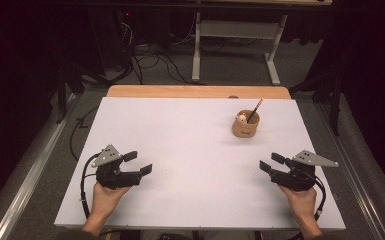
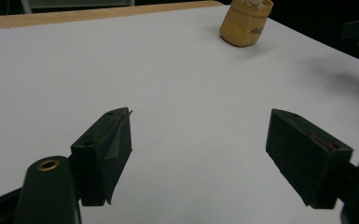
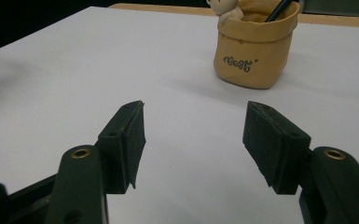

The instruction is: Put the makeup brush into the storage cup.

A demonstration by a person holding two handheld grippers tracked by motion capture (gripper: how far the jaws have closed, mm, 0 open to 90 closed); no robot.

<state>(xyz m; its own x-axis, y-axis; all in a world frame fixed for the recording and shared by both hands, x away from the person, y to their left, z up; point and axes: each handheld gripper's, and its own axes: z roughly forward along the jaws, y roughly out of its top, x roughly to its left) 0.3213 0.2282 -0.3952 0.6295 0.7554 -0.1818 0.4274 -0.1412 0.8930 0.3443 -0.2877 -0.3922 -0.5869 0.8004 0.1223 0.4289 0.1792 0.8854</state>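
The right claw (image 1: 269, 163) is wide apart and empty, near the cup (image 1: 245, 125). Go slowly and pinch the pencil (image 1: 255, 110) straight, so the cup stays up.

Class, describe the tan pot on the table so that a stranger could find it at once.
Start at the white table and look to its far right part, ahead of the right tool. There stands the tan pot, shaped like a small sack with dark lettering on its side. A dark pencil and a small pale figure stick out of its top.

Pencil (image 1: 255, 110) in cup (image 1: 245, 127) on table (image 1: 180, 135)
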